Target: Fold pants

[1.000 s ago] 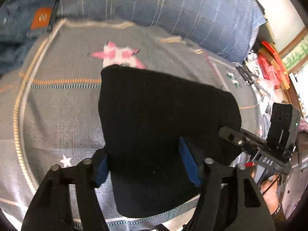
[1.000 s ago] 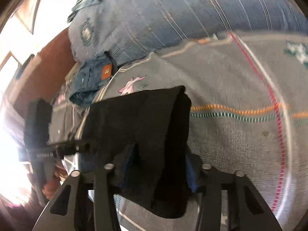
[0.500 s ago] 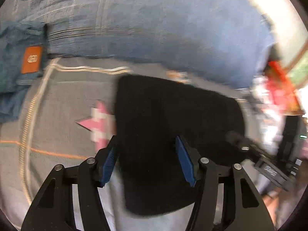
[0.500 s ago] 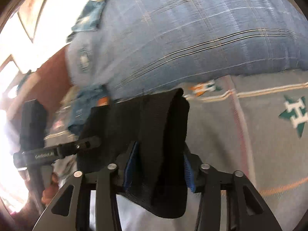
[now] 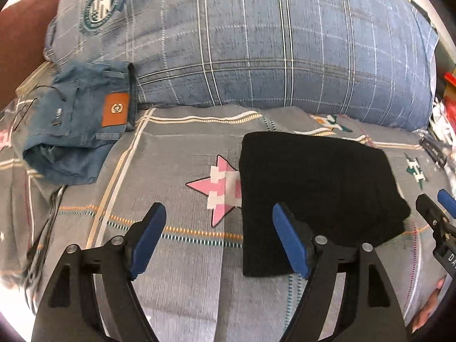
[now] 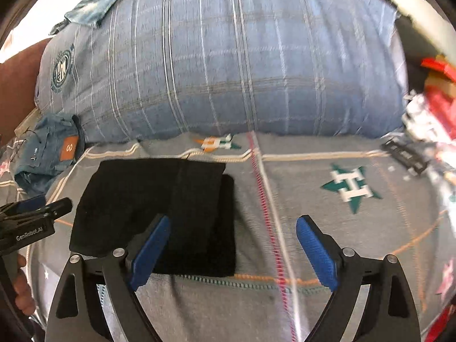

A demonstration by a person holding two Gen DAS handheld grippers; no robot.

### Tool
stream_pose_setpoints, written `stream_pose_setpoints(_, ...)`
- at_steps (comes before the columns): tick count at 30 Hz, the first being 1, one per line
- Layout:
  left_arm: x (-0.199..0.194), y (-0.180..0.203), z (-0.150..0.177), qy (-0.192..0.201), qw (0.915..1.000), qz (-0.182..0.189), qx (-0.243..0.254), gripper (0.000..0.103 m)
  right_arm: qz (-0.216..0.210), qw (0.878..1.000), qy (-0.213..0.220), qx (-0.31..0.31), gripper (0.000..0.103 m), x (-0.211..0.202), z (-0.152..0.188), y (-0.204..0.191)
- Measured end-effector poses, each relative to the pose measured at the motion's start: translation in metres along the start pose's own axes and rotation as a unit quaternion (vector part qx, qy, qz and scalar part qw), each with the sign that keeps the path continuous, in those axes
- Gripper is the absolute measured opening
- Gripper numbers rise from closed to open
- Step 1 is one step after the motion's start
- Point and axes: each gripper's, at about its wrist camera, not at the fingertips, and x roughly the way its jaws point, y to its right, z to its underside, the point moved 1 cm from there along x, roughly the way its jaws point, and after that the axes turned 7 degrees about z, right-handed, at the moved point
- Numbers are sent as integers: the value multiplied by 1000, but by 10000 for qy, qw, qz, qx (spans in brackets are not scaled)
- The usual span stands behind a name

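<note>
The folded black pants lie flat on the grey patterned bedspread, also shown in the right wrist view. My left gripper is open and empty, just left of the pants' near left edge, over a pink star. My right gripper is open and empty at the pants' near right corner. Each gripper's tip shows at the edge of the other's view.
Folded blue jeans with an orange patch lie at the back left. A large blue plaid pillow stands behind the bedspread. Clutter with red items sits at the right edge. Thin black cords lie at the left.
Both grippers held the black pants and carried them forward. They have let go, opened wide and drawn apart. The pants now lie flat on the bedspread.
</note>
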Motion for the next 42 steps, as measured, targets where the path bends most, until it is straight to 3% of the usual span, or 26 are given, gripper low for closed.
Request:
stream_pose_setpoints(4, -11, -1, 6, 150, 9998, 60, -101, 81, 86, 9998, 173, 75, 91, -19, 2, 11)
stream_pose_setpoints(9, -22, 2, 16, 253, 9995, -93, -156, 81, 747, 9947, 687, -192, 95, -47, 2, 15)
stream_pose_setpoints(12, -26, 2, 21, 328, 9989, -163, -295, 81, 1777, 9763, 1176, -383, 103, -67, 8, 14)
stream_pose_setpoints(13, -28, 3, 23, 341, 9987, -186, -323, 81, 1891, 9726, 1255, -497, 103, -72, 9, 12)
stream_pose_setpoints(20, -28, 8, 33, 109, 9992, -10, -393, 81, 1155, 9910, 672, 37, 103, -73, 18, 27)
stream_pose_setpoints(30, -38, 37, 43, 165, 9998, -126, 57, 81, 236, 9986, 403, 240, 103, -70, 33, 33)
stream_pose_setpoints(36, -49, 49, 51, 347, 9992, -155, 135, 81, 319, 9978, 566, 139, 103, -82, 41, 34)
stream_pose_setpoints(42, -50, 54, 53, 313, 9994, 61, 129, 81, 425, 9971, 618, 142, 103, -87, 48, 42)
